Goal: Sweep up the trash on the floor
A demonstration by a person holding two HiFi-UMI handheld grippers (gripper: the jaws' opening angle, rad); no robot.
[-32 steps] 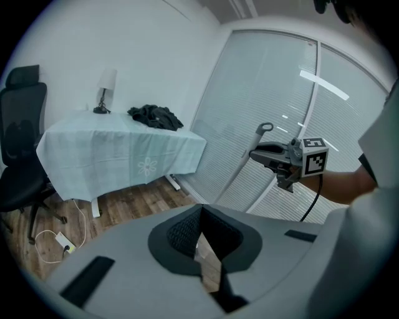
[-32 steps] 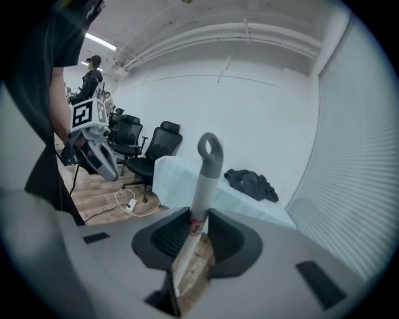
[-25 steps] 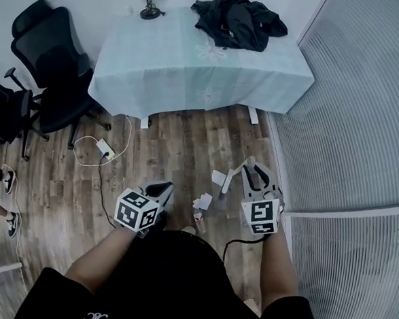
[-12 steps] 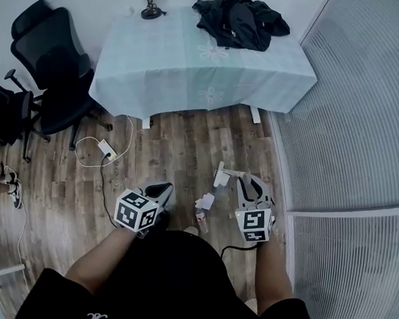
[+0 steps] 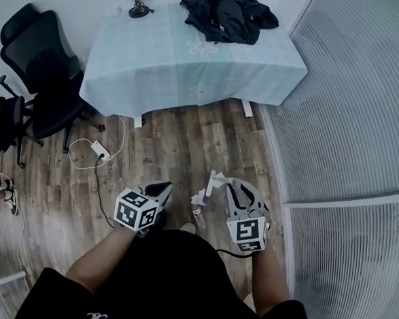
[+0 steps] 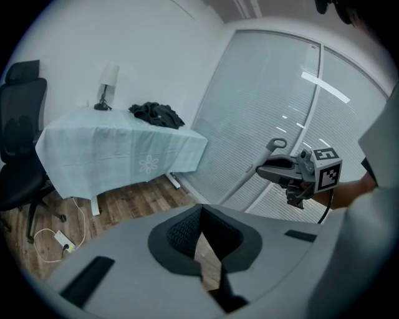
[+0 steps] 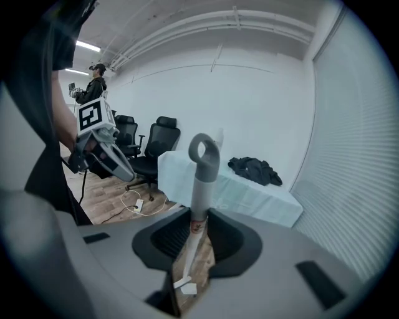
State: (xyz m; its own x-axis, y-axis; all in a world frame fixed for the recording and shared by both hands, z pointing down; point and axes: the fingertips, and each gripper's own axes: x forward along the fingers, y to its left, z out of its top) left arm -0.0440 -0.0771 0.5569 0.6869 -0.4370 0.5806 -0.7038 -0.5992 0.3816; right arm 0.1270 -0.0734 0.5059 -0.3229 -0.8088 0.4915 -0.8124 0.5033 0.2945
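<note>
My right gripper (image 5: 232, 192) is shut on a pale grey broom handle (image 7: 201, 187) with a ring at its top (image 7: 204, 149). The handle stands between the jaws and runs down toward the wood floor. White paper scraps (image 5: 200, 198) lie on the floor just left of that gripper, and they also show below the jaws as scraps (image 7: 186, 287). My left gripper (image 5: 158, 192) hangs to the left of the scraps, its jaws closed together with nothing in them. The left gripper view shows the right gripper (image 6: 288, 169) and the handle (image 6: 264, 160).
A table with a light blue cloth (image 5: 192, 63) stands ahead, bearing a black jacket (image 5: 224, 14) and a lamp (image 5: 137, 6). Black office chairs (image 5: 39, 69) stand at left. A power strip and cable (image 5: 99, 152) lie on the floor. A blind-covered glass wall (image 5: 352, 125) curves along the right.
My right gripper has moved left and nearer to my body with the handle, closer to the scraps. The left gripper has stayed put.
</note>
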